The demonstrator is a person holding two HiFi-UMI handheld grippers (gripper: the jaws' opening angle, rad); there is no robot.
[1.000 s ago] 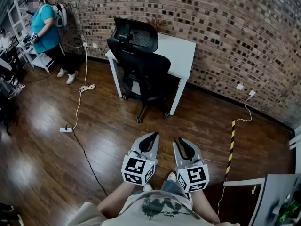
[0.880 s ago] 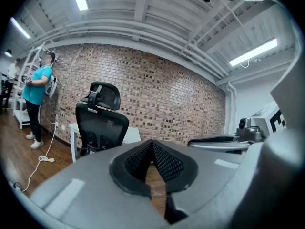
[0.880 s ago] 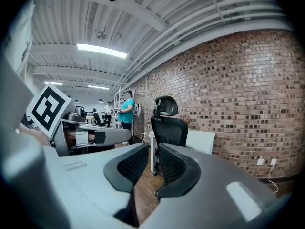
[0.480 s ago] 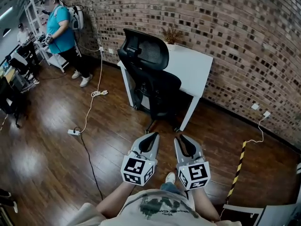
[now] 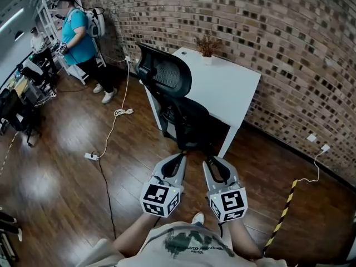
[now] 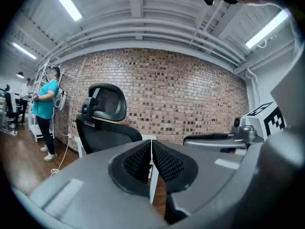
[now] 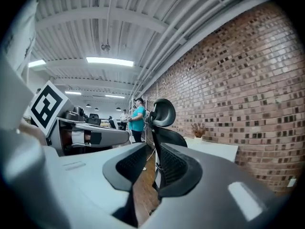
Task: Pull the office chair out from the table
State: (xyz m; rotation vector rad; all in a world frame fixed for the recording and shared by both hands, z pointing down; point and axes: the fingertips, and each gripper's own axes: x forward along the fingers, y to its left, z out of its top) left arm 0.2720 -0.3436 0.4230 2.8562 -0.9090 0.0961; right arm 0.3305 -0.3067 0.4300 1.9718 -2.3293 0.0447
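The office chair [image 5: 181, 113] is sitting tucked under the white worktop [image 5: 231, 88], just beyond your fingers, its back facing you (both grippers about equally near). The left gripper [image 5: 180, 157] is holding its fingers pressed together, empty, and the right gripper [image 5: 211, 161] is opening on nothing.

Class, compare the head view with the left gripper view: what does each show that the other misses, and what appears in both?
Only the head view shows the power strip on the floor and the yellow-and-black striped tape. Only the left gripper view shows the ceiling with its strip lights. Both show the black office chair, the brick wall and the person in a teal shirt.
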